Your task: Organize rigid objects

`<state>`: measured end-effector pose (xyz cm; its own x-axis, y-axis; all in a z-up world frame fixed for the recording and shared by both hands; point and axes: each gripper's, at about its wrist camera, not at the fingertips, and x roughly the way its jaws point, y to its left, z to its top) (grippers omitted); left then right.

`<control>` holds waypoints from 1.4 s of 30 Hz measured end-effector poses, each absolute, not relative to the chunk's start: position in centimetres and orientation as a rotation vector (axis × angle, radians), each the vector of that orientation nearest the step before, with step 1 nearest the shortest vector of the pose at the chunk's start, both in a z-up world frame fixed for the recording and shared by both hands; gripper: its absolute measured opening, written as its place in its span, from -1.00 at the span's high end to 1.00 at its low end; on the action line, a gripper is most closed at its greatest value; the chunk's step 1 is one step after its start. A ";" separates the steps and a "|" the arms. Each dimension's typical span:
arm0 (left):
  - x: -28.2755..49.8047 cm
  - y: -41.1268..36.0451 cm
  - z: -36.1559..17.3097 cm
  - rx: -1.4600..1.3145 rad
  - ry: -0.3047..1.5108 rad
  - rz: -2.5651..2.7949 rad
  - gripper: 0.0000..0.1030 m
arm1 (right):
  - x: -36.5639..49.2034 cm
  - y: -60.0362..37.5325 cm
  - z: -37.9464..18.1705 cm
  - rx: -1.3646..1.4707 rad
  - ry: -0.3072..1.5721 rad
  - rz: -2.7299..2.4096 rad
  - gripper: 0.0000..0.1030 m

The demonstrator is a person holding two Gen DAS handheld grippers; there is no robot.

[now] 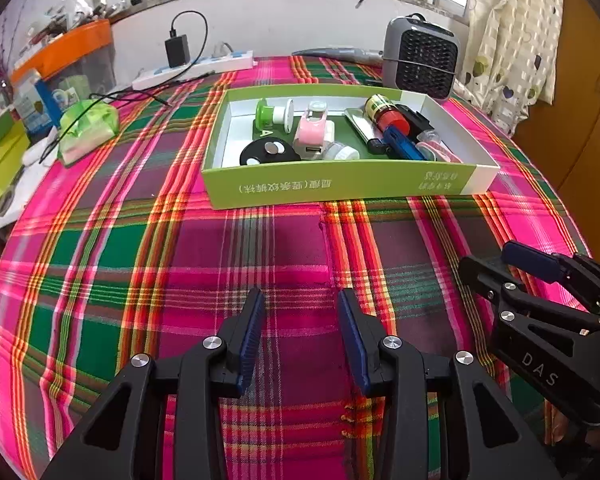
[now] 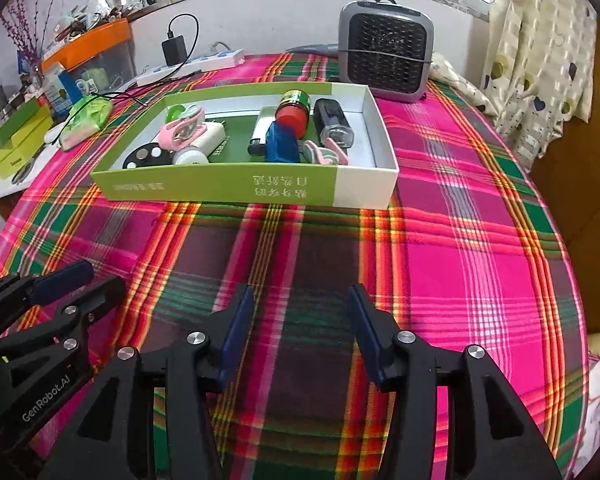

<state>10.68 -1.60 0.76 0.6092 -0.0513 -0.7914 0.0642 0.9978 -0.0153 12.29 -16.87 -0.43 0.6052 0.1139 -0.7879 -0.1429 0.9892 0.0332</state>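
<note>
Right wrist view: both grippers (image 2: 301,322) gape empty over plaid cloth (image 2: 460,260), box (image 2: 220,190) ahead, seemingly unobstructed

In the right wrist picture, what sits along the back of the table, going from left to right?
Orange-lidded bin → black charger → white power strip → grey fan heater → patterned curtain.

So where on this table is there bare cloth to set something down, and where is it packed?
The widest free patch is the plaid cloth between the green box and both grippers. Another open strip runs right of the box, below the grey fan. The box's inside is crowded, apart from a bare right end. The table's left edge, around the green bag, is cluttered.
</note>
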 end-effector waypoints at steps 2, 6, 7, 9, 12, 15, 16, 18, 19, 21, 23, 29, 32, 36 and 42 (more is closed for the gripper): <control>10.8 -1.5 0.7 0.001 0.907 -0.064 0.27 | 12.4 -16.8 -0.5 -0.050 0.907 0.140 0.02; 11.1 -1.2 0.7 -0.027 0.894 -0.049 0.27 | 12.6 -17.0 -0.5 -0.049 0.907 0.128 -0.09; 11.0 -1.2 0.7 -0.030 0.890 -0.045 0.27 | 12.6 -17.1 -0.5 -0.048 0.906 0.122 -0.17; 11.1 -1.4 0.6 -0.022 0.883 -0.035 0.27 | 12.8 -17.3 -0.6 -0.039 0.904 0.119 -0.22; 11.2 -1.8 0.5 0.001 0.876 -0.022 0.27 | 12.8 -17.3 -0.6 -0.042 0.902 0.120 -0.24; 11.3 -2.0 0.5 0.013 0.875 -0.017 0.26 | 12.8 -17.3 -0.6 -0.042 0.902 0.120 -0.24; 11.3 -2.0 0.5 0.009 0.876 -0.017 0.25 | 12.8 -17.3 -0.6 -0.041 0.902 0.120 -0.24; 11.3 -2.1 0.4 0.003 0.876 -0.020 0.18 | 12.8 -17.2 -0.6 -0.042 0.902 0.120 -0.24; 11.3 -2.1 0.4 0.005 0.877 -0.021 0.17 | 12.8 -17.3 -0.6 -0.042 0.902 0.120 -0.24; 11.3 -2.4 0.4 0.022 0.877 -0.015 0.15 | 12.8 -17.3 -0.6 -0.042 0.902 0.120 -0.24; 11.3 -2.4 0.4 0.021 0.877 -0.015 0.15 | 12.8 -17.3 -0.6 -0.041 0.902 0.120 -0.24; 11.4 -2.4 0.4 0.022 0.877 -0.014 0.15 | 12.8 -17.3 -0.6 -0.042 0.902 0.120 -0.24; 11.3 -2.4 0.4 0.022 0.877 -0.014 0.15 | 12.8 -17.3 -0.6 -0.041 0.902 0.120 -0.24; 11.3 -2.4 0.4 0.022 0.877 -0.014 0.15 | 12.8 -17.3 -0.6 -0.041 0.902 0.120 -0.24; 11.3 -2.4 0.4 0.022 0.877 -0.014 0.15 | 12.8 -17.3 -0.6 -0.041 0.902 0.120 -0.24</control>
<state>11.33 -2.41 0.38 0.6396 -0.0030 -0.7687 0.0214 0.9997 0.0139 12.78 -17.27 -0.63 0.6137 0.0866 -0.7848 -0.1214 0.9925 0.0146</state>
